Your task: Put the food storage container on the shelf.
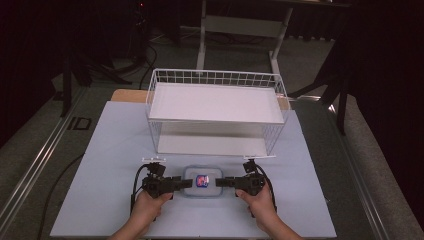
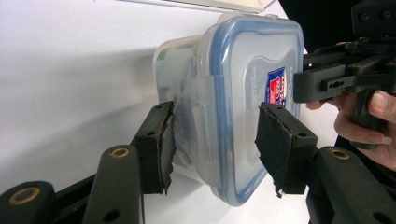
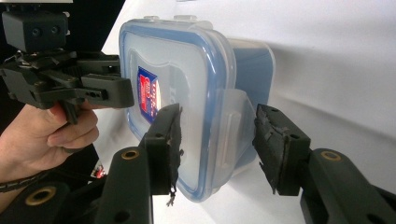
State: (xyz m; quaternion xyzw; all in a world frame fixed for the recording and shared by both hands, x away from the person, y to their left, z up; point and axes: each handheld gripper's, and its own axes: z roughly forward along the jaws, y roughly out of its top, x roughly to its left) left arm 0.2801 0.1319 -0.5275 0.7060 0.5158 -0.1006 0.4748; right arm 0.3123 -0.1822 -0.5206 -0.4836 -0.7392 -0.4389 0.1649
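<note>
A clear lidded container (image 1: 202,182) sits on the table (image 1: 115,150), just in front of the white wire basket (image 1: 216,107). The left gripper (image 1: 186,183) pinches its left side latch. The right gripper (image 1: 220,183) straddles the right latch, its jaws apart and not visibly pressing.

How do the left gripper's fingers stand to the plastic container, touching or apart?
Touching: the left gripper view shows the left gripper with fingers clamped on the plastic container.
</note>
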